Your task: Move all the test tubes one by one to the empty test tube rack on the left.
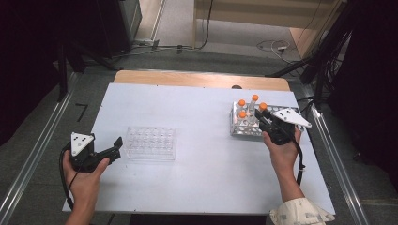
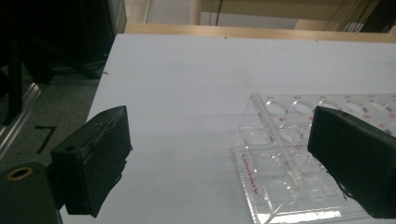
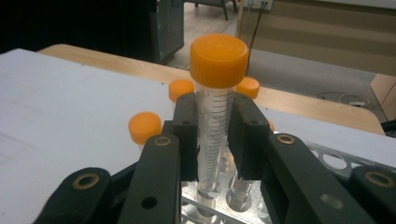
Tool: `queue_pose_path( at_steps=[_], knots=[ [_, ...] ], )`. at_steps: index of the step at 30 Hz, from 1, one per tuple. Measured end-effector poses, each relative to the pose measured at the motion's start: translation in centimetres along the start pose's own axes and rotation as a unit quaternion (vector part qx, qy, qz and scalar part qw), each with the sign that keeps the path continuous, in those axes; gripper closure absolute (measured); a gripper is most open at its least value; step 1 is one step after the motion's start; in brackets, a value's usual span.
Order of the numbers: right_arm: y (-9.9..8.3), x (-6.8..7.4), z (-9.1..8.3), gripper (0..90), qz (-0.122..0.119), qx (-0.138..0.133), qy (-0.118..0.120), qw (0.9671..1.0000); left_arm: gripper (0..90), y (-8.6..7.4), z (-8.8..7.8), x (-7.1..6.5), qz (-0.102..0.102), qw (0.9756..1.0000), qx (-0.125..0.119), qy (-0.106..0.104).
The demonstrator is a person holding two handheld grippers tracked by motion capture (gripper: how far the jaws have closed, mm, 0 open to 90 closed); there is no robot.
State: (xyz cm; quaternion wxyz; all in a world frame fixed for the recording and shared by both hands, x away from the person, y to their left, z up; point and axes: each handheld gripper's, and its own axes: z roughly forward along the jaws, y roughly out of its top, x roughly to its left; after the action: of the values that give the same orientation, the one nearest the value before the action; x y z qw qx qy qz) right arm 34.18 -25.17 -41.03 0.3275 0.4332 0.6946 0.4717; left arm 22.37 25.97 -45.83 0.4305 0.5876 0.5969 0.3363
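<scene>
At the near edge of the bench [image 1: 197,187], I hold the left tool [image 1: 117,144] with its jaws spread wide and nothing between them, parked just beside the clear empty rack [image 1: 151,143]. In the left gripper view that rack [image 2: 299,158] lies flat, every well visible there unfilled, so by my reading no tube has crossed over yet.

Farther right, my right tool [image 1: 263,116] is clamped on an orange-capped tube [image 3: 215,112], the pads pressing the clear graduated body just below the cap. In the right gripper view the tube's foot appears to sit in or just above a hole of the metal rack [image 1: 244,129]; I cannot tell whether it has cleared. Three more capped tubes [image 1: 241,102] stand upright in that rack close around it.

I judge the job barely begun: one tube gripped, the transfer and the remaining tubes left.

Between the two racks the white bench is bare, giving an open lane. The metal rack sits close to the bench's right edge, with a rail [image 1: 335,164] beyond; the far wooden lip [image 1: 202,79] lies well behind.
</scene>
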Motion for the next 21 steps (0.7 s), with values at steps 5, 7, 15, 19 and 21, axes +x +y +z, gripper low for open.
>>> queue_pose_path(
  at_steps=[5, 7, 15, 19, 21],
  knots=[
    [0.8, 0.2, -1.2, 71.7, 0.003, -0.008, 0.005, 1.0, 6.9, 0.9, -0.8, -0.7, -0.004, 0.9999, -0.004, -0.015],
    [0.8, 0.5, -1.5, 71.6, 0.001, -0.007, 0.011, 0.9999, 6.9, 1.1, -0.9, -1.1, -0.004, 0.9997, -0.006, -0.024],
    [0.3, 1.9, -2.3, 71.6, -0.01, 0.007, 0.036, 0.9993, 6.9, 2.2, -1.0, -3.6, 0.012, 0.9977, -0.002, -0.066],
    [-0.1, 2.4, -2.3, 71.7, -0.012, 0.015, 0.044, 0.9989, 6.9, 2.6, -0.7, -4.7, 0.021, 0.9965, -0.001, -0.08],
    [-0.2, 2.7, -2.3, 71.6, -0.014, 0.017, 0.048, 0.9986, 6.9, 2.8, -0.5, -5.2, 0.024, 0.9959, 0.001, -0.088]
  ],
)
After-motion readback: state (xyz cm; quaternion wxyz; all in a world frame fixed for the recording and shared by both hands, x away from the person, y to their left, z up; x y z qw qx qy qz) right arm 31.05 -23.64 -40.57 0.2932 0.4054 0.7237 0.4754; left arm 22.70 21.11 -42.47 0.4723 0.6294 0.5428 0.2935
